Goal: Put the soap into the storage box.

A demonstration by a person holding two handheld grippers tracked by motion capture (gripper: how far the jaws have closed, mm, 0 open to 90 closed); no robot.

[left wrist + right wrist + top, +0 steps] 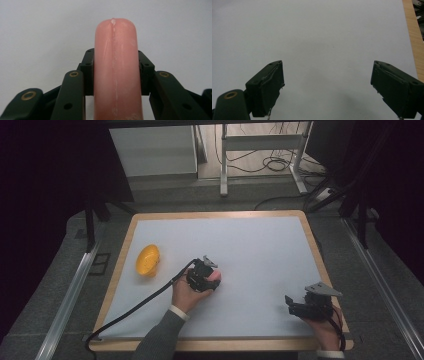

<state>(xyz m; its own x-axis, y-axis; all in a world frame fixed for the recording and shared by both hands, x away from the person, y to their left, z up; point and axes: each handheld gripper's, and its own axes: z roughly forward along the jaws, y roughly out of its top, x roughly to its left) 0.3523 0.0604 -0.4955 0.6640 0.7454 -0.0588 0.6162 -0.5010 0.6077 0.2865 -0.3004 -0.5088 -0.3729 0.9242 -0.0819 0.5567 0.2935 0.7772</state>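
the left tool (115, 75) clamps a pink sausage (115, 70); the right tool (327, 90) gapes wide, empty.

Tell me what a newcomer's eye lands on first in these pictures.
First, the pink sausage-shaped object clamped between the left gripper fingers near the middle of the white table mat. Next, the yellow-orange oval object lying alone at the mat's left side. The right gripper sits open near the front right corner, nothing between its fingers.
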